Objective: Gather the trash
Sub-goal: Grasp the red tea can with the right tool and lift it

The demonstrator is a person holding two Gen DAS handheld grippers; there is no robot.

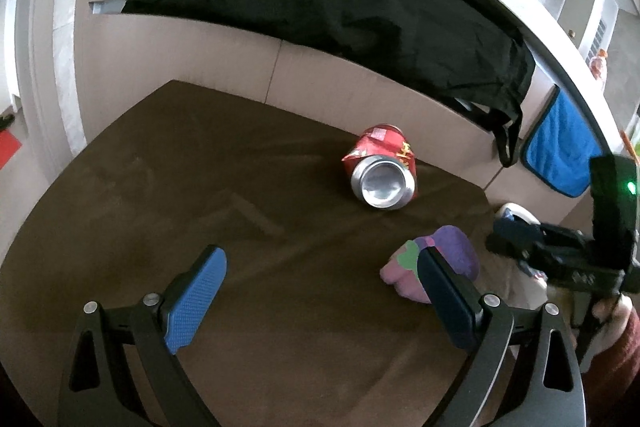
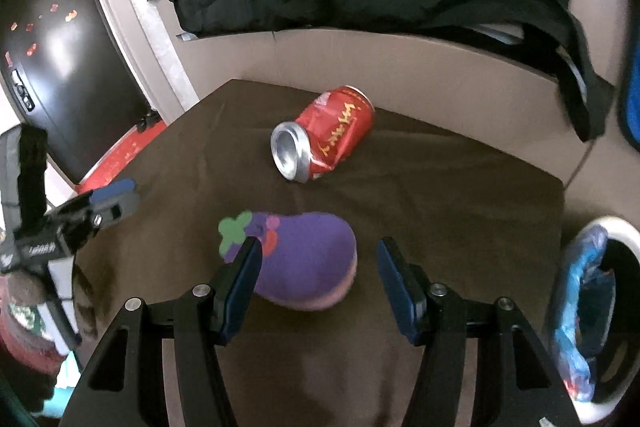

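1. Step in hand: the approach. Neither hand-held gripper holds anything — the right hand-held gripper (image 2: 316, 267) hangs spread wide over the purple toy (image 2: 308, 259), its left pad in front of the toy's stem end; the left hand-held gripper (image 1: 320, 291) is spread too, over bare cloth.
2. The trash is the can (image 2: 324, 135), lying on its side toward the far side of the counter (image 2: 460, 195), beyond the toy and apart from it. The bin (image 2: 588, 311) stands off the counter's right edge.
3. Next move, as I judge it: reach past the toy, close across the can's body, then carry it right to the bin.
4. Materials: the can is thin red metal with yellow script, dented and creased, with a shiny silver end — it may crumple further. The toy is soft, eggplant-shaped felt with a pink underside. The brown cloth looks napped; the bin is white with a crinkled blue liner.
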